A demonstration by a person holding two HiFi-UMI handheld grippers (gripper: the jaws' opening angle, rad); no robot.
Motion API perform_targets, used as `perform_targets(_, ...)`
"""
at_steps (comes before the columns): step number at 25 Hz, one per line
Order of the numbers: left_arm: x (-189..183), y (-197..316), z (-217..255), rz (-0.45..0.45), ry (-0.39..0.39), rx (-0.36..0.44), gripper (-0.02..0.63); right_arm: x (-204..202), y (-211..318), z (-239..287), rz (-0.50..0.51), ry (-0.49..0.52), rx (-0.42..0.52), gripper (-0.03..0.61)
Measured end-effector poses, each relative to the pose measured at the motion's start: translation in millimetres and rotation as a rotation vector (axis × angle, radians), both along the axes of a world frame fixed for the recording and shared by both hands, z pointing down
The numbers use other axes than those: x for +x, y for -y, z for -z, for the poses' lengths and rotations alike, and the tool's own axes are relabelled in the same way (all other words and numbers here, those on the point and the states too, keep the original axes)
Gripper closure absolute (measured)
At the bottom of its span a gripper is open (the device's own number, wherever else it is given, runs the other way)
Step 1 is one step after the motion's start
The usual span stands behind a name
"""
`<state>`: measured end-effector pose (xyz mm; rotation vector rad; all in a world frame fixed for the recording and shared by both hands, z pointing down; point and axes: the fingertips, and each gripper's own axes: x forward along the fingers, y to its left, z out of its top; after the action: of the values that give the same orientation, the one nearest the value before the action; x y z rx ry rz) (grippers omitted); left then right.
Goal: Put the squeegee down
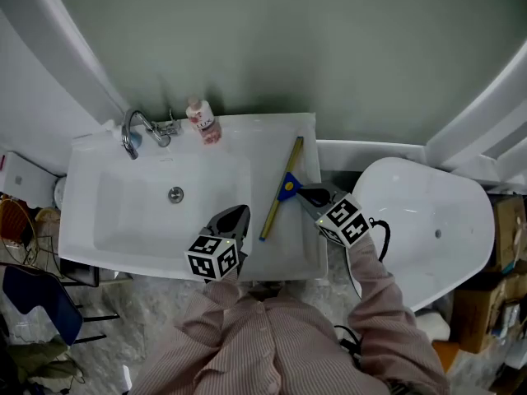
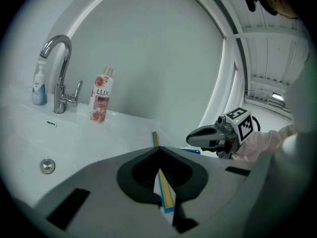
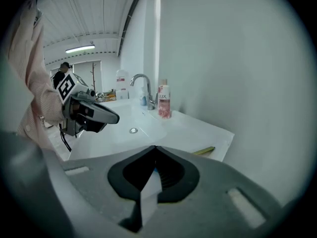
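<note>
Head view: soft, even, fairly dim indoor light. The white sink [image 1: 123,196] is the brightest area, with no harsh glare; the grey-green wall [image 1: 313,39] darkens toward 12 o'clock, with a faint shadow above the pink bottle [image 1: 202,120]. Straight lines bow at the edges. Both gripper views are round fisheye pictures with black corners. The left gripper [image 2: 158,148] and right gripper [image 3: 155,148] fill 6 o'clock as blurred grey. A ceiling strip light [image 3: 79,48] glows at 10 o'clock; the chrome faucet [image 2: 57,43] shows small highlights.
</note>
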<state>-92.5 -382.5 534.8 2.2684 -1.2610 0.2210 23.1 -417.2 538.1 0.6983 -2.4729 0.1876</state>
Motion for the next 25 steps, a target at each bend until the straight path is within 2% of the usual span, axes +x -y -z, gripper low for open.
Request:
perform_targets(7,-2.9,-16.0,32.2,0.001,-0.016,0.086,0.614,3.0,-18.7,32.9,-0.119,0.216,-0.008,0.572)
perform_targets(15,-14.6,-27.1,73.6,0.026,-0.016,0.211,0.614,14.8,-33.7,80.3,-0.246,0.448,0.03,0.572)
perform_targets(25,-31.5,-37.0,119.9,0.047,0.015,0.342,0.614,32.1,-40.7,131.6,-0.32,0.592,0.115,0.572)
